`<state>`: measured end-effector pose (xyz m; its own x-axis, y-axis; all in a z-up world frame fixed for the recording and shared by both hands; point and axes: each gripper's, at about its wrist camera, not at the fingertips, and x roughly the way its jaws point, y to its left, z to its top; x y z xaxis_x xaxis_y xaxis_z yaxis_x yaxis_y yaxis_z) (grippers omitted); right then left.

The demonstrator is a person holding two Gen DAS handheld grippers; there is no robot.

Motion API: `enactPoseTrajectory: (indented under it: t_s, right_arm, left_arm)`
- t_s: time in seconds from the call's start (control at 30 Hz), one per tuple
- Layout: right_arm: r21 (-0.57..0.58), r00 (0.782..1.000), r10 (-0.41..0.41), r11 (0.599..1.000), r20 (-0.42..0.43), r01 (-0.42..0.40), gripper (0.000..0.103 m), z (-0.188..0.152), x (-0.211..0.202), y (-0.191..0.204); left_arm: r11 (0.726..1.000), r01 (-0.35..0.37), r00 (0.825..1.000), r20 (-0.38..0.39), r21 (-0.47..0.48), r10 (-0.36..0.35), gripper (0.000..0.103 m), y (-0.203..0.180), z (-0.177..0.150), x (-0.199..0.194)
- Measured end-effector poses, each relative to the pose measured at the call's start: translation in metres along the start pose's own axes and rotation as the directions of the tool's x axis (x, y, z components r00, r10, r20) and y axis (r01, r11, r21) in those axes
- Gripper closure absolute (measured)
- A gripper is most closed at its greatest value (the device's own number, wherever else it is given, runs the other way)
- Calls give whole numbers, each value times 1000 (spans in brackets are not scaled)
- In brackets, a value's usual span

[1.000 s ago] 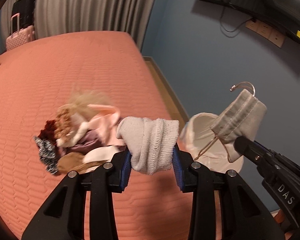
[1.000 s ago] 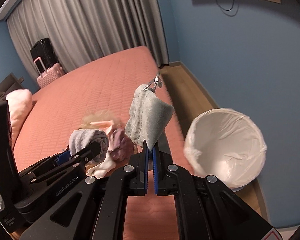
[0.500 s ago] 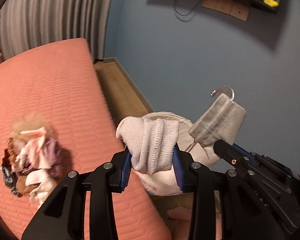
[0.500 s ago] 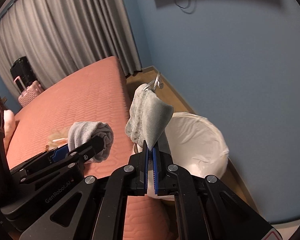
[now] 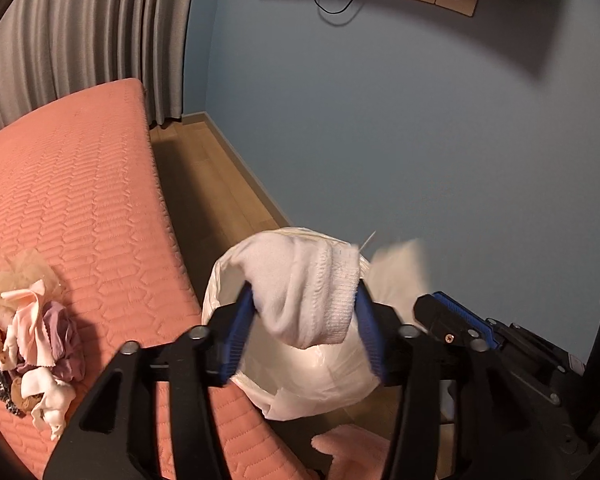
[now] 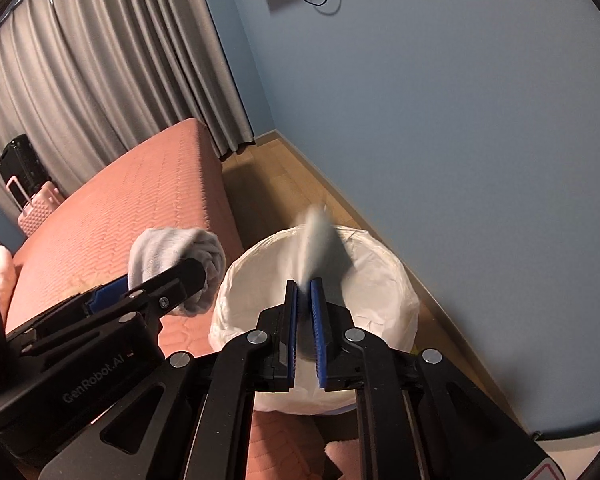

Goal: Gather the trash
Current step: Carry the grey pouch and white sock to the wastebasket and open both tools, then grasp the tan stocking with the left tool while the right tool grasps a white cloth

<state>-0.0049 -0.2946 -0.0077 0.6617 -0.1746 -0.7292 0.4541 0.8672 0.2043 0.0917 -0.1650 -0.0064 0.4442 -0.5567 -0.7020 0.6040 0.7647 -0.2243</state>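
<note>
My left gripper [image 5: 304, 312] is shut on a white rolled sock [image 5: 308, 284] and holds it over the white-lined trash bin [image 5: 324, 384]. The sock also shows in the right wrist view [image 6: 176, 256]. My right gripper [image 6: 304, 292] has its jaws a little apart. The grey drawstring pouch [image 6: 320, 240] is blurred just past its fingertips, above the bin [image 6: 380, 280]. In the left wrist view the pouch is a pale blur [image 5: 396, 268] beside the right gripper's fingers [image 5: 452, 320].
A pile of cloth scraps and hair ties [image 5: 28, 344] lies on the salmon bed [image 5: 80, 200]. Wooden floor [image 5: 208, 200] runs between the bed and the blue wall. A pink suitcase [image 6: 36, 208] stands by the grey curtains.
Both grippers swung right from the bed to above the bin. The right gripper's jaws have parted and the pouch has slipped out, blurred in motion.
</note>
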Motion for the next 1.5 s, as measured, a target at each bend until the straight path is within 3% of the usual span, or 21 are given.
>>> enactPoseTrajectory:
  t_s: [0.1, 0.17, 0.3, 0.43, 0.87, 1.17, 1.37, 1.5]
  right_arm:
    - [10, 1000, -4, 1000, 5, 4, 92, 0, -1, -1]
    - [16, 1000, -6, 1000, 10, 6, 85, 1, -2, 0]
    - [11, 1000, -5, 1000, 20, 5, 81, -1, -6, 4]
    - [8, 1000, -3, 1000, 26, 3, 74, -2, -10, 4]
    - [-39, 1000, 15, 999, 18, -14, 71, -6, -23, 24]
    - [-81, 998, 54, 995, -18, -55, 70, -20, -26, 61]
    - [-118, 996, 80, 989, -35, -83, 66, -28, -27, 90]
    - [-138, 994, 100, 985, -48, -106, 60, -34, -29, 110]
  left_arm:
    - [1000, -22, 1000, 12, -12, 22, 37, -1, 1, 0]
    - [999, -31, 999, 15, -27, 31, 35, 1, 2, -1]
    - [998, -47, 999, 20, -42, 48, 32, 4, 4, -5]
    - [997, -53, 998, 23, -54, 54, 30, 9, 4, -8]
    - [991, -72, 997, 18, -113, 74, 30, 33, -6, -24]
    - [977, -124, 991, 18, -175, 129, 27, 70, -24, -47]
    - [962, -162, 985, 18, -220, 170, 26, 98, -37, -63]
    - [950, -188, 980, 20, -249, 199, 20, 115, -46, -75]
